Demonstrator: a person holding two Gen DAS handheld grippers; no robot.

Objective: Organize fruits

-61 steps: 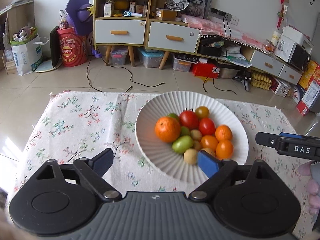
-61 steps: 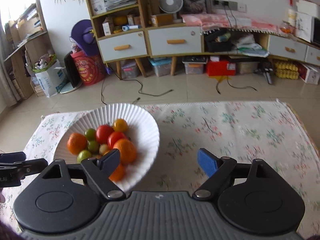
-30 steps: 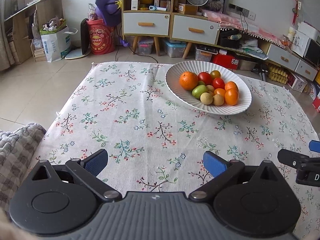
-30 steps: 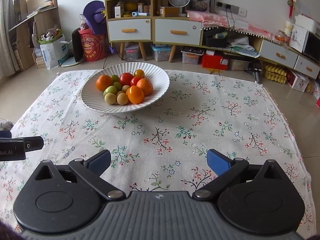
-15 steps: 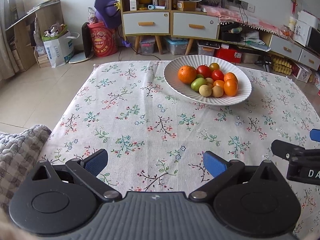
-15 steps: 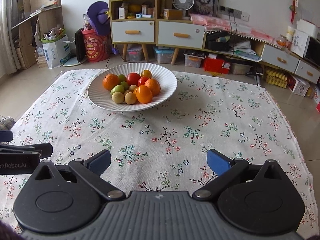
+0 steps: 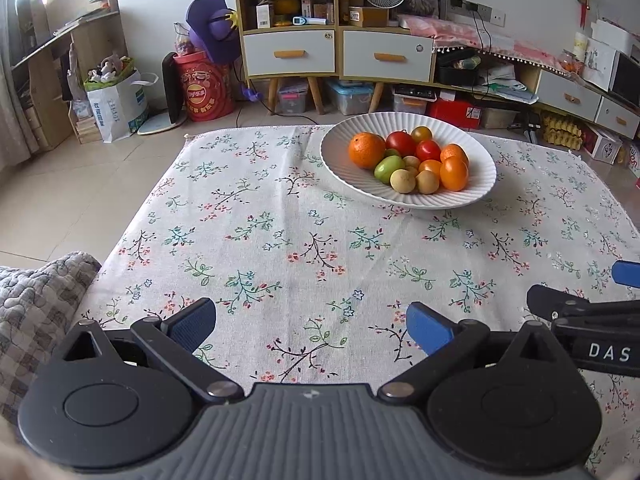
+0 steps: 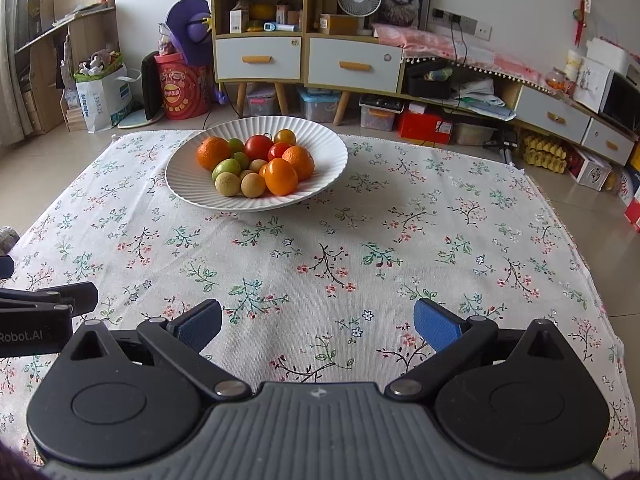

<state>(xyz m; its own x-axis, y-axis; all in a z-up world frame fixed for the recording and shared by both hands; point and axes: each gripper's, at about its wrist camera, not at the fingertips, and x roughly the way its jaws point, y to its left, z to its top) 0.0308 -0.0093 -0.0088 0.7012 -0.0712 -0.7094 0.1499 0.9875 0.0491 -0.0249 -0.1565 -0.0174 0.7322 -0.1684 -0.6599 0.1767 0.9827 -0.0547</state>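
far left of the left gripper [image 7: 311, 326], a quilted grey cushion [image 7: 38, 300] is cut off by the frame edge. the left gripper is released — its blue pads [image 7: 194, 322] stand wide apart with only the floral tablecloth [image 7: 280, 240] showing between them. it is held low and level over the near edge of the table, pointing across it. ahead and to the right of this gripper, well apart from it, sits the white ribbed bowl [image 7: 476, 196] with the fruits [image 7: 408, 158] piled inside: oranges, red tomatoes, green and pale yellow pieces. the fruit at the bottom of the pile is largely hidden by the pieces in front, so a count is not possible. just right of the left gripper, the right gripper's side enters the frame, its body cut off at the edge.

the right gripper [image 8: 318, 324] is also released, jaws wide, nothing between them. it is level with the left one — side by side, near each other. from this gripper the bowl [image 8: 320, 140] lies ahead and to the left. no hand is visible in either view.
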